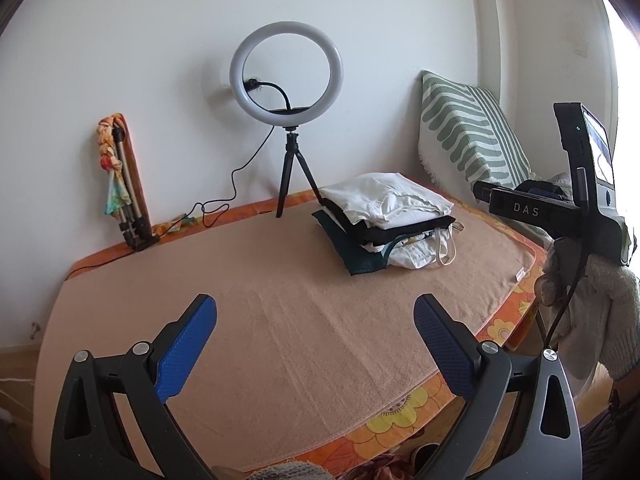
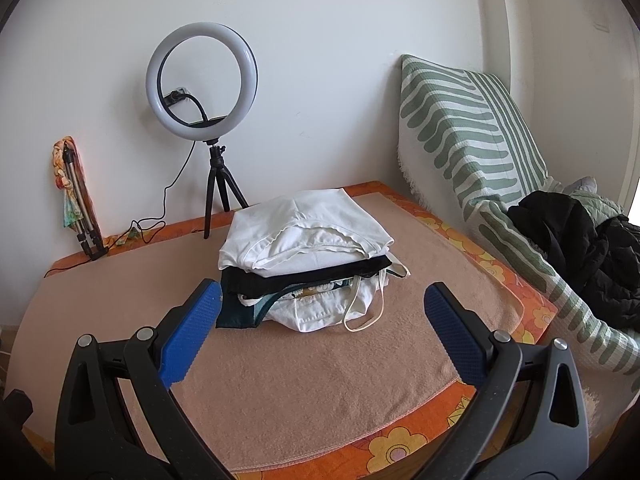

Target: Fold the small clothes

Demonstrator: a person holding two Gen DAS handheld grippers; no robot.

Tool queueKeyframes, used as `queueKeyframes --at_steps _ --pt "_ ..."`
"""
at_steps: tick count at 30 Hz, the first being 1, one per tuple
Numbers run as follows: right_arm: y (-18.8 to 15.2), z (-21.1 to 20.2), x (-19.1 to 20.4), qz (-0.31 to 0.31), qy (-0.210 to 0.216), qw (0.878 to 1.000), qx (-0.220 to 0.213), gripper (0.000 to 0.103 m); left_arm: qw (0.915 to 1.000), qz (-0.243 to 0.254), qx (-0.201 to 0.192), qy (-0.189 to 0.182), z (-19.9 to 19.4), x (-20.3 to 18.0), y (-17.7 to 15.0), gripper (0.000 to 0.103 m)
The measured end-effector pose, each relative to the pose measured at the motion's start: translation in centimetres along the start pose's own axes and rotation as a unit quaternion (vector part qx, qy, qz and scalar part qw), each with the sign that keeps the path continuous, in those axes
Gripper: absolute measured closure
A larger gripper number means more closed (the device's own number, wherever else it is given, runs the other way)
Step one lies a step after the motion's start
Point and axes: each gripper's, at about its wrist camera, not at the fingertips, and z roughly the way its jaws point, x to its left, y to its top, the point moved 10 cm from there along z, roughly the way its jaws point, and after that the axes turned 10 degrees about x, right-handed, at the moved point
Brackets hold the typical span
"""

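Folded clothes (image 2: 308, 264) sit stacked toward the towel's (image 2: 320, 380) far edge; both grippers' jaws gape empty, so square the stack gently.

Clothes stack (image 2: 304, 256) on towel (image 2: 320, 380), ring light (image 2: 201, 76) behind-left, cushion (image 2: 460, 136) right.

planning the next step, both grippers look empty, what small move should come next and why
Probably ease the right gripper forward to the stack of clothes and take the white top garment. Both grippers are open and empty; the left gripper hangs over bare towel, with the stack ahead of the right one.
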Motion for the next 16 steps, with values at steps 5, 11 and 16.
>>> queueKeyframes --at_steps 5,11,16 --pt "0.04 0.17 -0.12 0.002 0.001 1.0 0.0 0.0 1.0 0.002 0.001 0.0 0.07 -0.2 -0.1 0.004" --pt "-0.19 0.1 -0.13 0.001 0.0 1.0 0.001 0.0 1.0 -0.001 0.0 0.001 0.09 -0.24 -0.09 0.004" --pt "-0.4 0.31 0.04 -0.001 0.001 1.0 0.006 0.0 0.9997 -0.006 -0.024 -0.007 -0.42 0.06 -0.04 0.004"
